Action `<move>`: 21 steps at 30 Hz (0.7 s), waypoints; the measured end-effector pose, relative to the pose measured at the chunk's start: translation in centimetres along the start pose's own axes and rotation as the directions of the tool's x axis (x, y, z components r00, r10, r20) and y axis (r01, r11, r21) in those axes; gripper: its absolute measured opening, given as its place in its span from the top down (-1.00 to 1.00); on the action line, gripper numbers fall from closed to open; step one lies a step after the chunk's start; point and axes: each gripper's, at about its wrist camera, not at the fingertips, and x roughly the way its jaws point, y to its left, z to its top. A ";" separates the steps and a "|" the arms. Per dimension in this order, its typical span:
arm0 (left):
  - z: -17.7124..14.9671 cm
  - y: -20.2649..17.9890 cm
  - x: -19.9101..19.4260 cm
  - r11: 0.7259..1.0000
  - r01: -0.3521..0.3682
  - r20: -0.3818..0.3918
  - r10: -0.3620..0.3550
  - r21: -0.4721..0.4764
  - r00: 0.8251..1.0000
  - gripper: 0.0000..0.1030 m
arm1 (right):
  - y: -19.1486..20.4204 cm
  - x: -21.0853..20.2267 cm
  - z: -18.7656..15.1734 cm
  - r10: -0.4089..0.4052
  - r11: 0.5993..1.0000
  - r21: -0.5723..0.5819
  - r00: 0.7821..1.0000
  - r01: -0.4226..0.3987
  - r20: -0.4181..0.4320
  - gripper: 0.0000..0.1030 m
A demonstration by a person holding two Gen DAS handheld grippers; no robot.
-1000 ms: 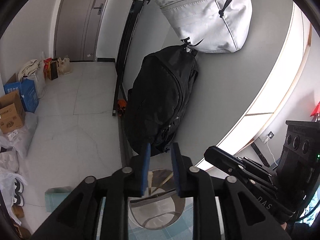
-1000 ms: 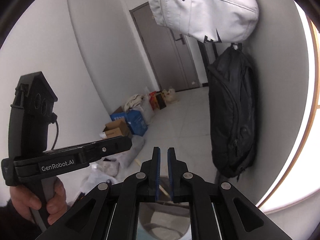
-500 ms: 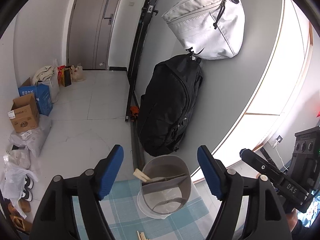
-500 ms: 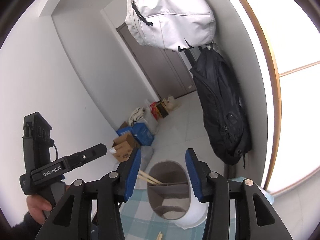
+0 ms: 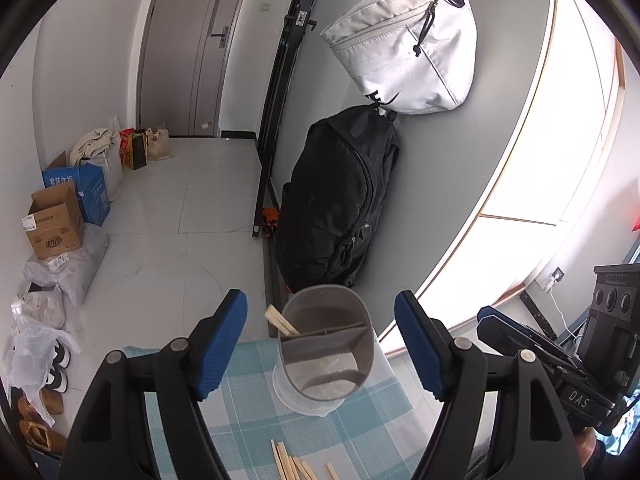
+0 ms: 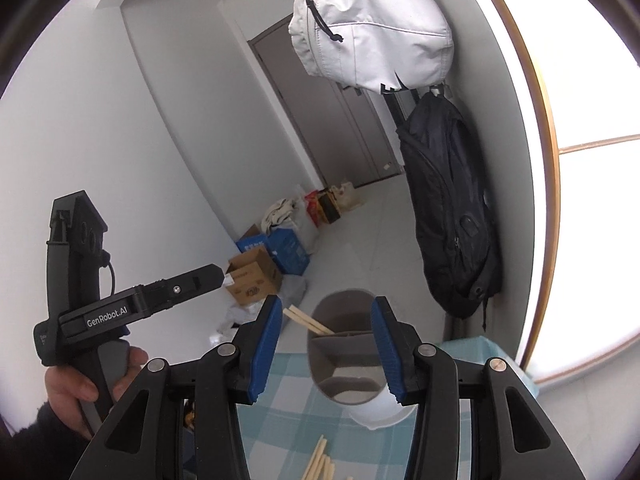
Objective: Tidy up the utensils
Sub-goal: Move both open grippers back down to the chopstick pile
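Above the checked-cloth worktop (image 5: 248, 408), left gripper (image 5: 320, 350) and right gripper (image 6: 326, 350), previously shut, now gape empty; wooden chopsticks (image 5: 282, 320) sit at ten o'clock in the grey divided plastic holder (image 5: 326, 344), delivery evidently complete.

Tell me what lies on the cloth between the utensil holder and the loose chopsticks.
Nothing: in the left wrist view only bare checked cloth separates the holder from the loose chopsticks.

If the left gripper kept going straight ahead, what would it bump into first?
Probably the grey utensil holder. It sits right between the open fingers of the left gripper, a little way ahead on the checked cloth. Nothing else seems to lie in that line, though depth is hard to judge.
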 end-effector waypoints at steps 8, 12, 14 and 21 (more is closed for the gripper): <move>-2.0 -0.6 -1.4 0.999 0.044 -0.043 -0.045 -0.024 0.998 -0.40 | 1.0 -2.8 -1.9 0.067 0.996 -0.056 0.998 -0.068 -0.021 0.04; -3.4 -0.6 -2.8 0.997 0.057 -0.050 -0.059 -0.045 0.997 -0.40 | 1.5 -3.1 -3.1 0.114 0.991 -0.064 0.987 -0.122 -0.116 -0.24; -4.4 -0.5 -3.2 0.998 0.048 -0.058 -0.051 -0.051 0.997 -0.40 | 1.6 -2.8 -4.1 0.101 0.991 -0.069 0.980 -0.114 -0.170 -0.24; -8.6 1.9 -2.6 0.990 -0.030 -0.114 0.014 -0.141 0.993 -0.41 | 0.3 2.1 -10.6 0.064 0.998 0.007 0.895 -0.068 -0.441 0.03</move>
